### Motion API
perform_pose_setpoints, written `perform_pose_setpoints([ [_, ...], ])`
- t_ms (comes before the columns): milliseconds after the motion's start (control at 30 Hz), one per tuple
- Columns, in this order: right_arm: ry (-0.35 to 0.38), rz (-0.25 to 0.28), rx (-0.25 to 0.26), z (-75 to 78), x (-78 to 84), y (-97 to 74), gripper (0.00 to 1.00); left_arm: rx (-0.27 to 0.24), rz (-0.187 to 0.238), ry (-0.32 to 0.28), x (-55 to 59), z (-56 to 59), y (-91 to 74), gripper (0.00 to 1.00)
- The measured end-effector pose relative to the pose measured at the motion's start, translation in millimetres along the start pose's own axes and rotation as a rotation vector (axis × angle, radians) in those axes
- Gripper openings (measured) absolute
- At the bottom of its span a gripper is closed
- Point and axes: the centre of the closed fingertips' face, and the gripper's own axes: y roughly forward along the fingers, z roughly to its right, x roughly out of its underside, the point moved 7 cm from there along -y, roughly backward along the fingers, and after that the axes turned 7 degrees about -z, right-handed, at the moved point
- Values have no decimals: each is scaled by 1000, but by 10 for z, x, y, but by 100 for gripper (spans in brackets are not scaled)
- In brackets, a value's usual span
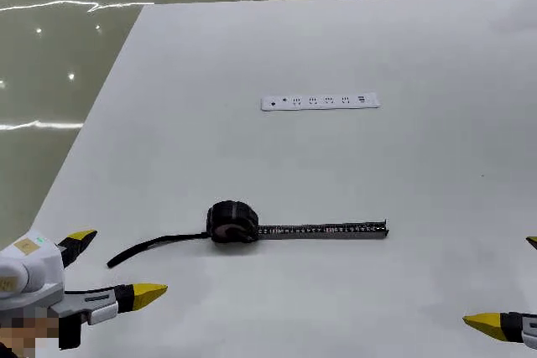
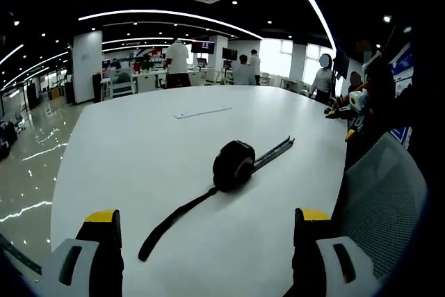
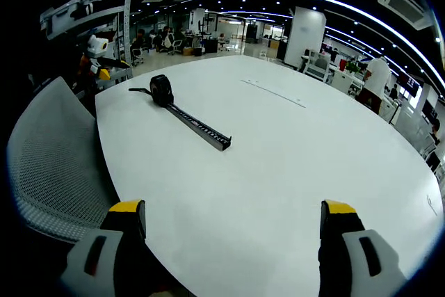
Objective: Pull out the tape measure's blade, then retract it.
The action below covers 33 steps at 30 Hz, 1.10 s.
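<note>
We find the black tape measure (image 1: pixel 232 222) resting on the white tabletop (image 1: pixel 336 165), in the near left part of the head view. Its blade (image 1: pixel 323 230) is pulled partway out and lies flat with the markings up. It runs straight from the case toward 3 o'clock and ends in a hooked tip. A black wrist strap (image 1: pixel 151 247) trails from the case toward 8 o'clock, lying slack.

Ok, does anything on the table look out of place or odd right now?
Nothing damaged or spilled. The black round tape measure lies on the white table with its metal blade pulled out flat; the left gripper and right gripper are both open and clear of it.
</note>
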Motion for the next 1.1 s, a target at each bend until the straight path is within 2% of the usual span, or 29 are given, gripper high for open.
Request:
perform_pose_setpoints([
  [133, 0, 30, 7, -3, -60, -45, 100, 6, 1, 6, -14, 30, -3, 100],
  [233, 1, 34, 11, -4, -61, -67, 100, 11, -16, 11, 4, 41, -4, 100],
  [600, 4, 37, 19, -47, -23, -127, 100, 14, -14, 6, -2, 40, -55, 100],
  [1100, 5, 42, 13, -61, -1, -160, 100, 11, -7, 13, -56, 108, -72, 100],
])
